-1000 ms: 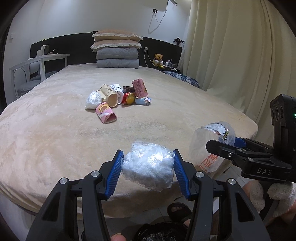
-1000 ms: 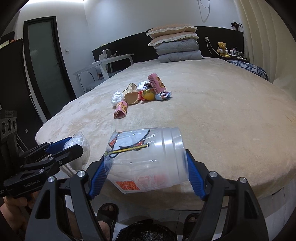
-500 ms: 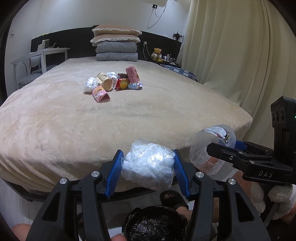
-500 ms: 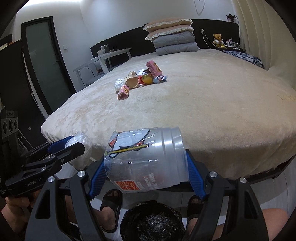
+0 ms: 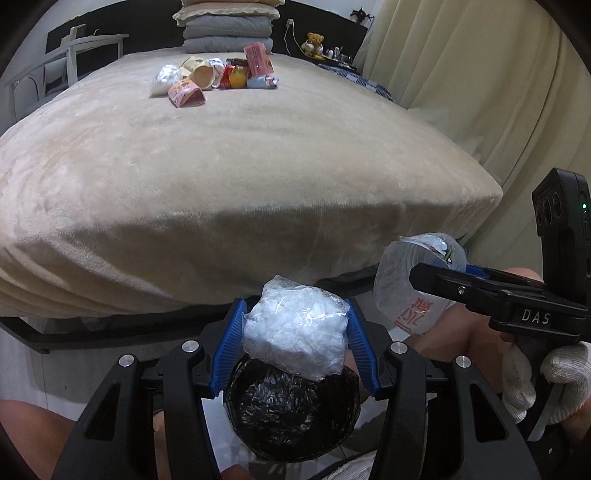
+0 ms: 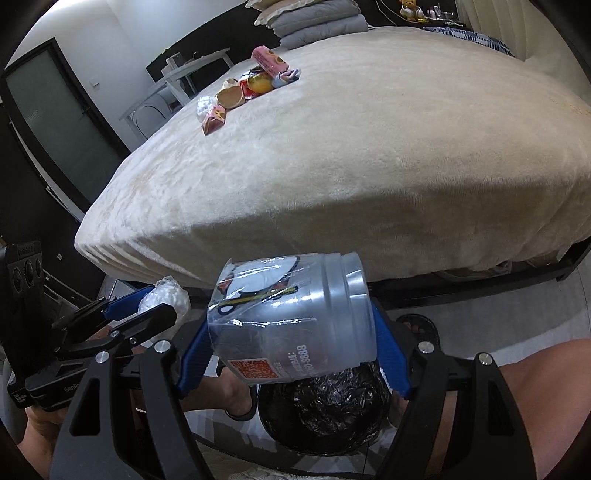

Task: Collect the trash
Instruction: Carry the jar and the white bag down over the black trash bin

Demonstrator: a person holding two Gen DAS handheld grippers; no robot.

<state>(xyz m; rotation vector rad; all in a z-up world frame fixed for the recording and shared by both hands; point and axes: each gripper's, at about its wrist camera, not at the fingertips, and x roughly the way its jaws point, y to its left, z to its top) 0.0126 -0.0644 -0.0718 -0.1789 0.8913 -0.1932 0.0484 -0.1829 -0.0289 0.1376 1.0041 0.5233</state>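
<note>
My left gripper (image 5: 295,339) is shut on a crumpled white plastic bag (image 5: 295,336), held just above a trash bin lined with a black bag (image 5: 291,417). My right gripper (image 6: 291,332) is shut on a clear plastic jar (image 6: 291,314) lying sideways, above the same bin (image 6: 325,417). The jar also shows in the left wrist view (image 5: 413,284), and the white bag in the right wrist view (image 6: 164,299). A pile of trash (image 5: 214,74) with pink cartons, a paper cup and wrappers lies far back on the bed; it also shows in the right wrist view (image 6: 251,85).
The beige bed (image 5: 240,166) fills the space ahead, its frame edge close above the bin. Stacked pillows (image 5: 227,22) stand at the headboard. A curtain (image 5: 480,92) hangs at the right. The person's legs and sandalled feet (image 6: 236,395) flank the bin.
Both grippers have moved back off the bed and down, still holding their items. The bin has come into full view below them.
</note>
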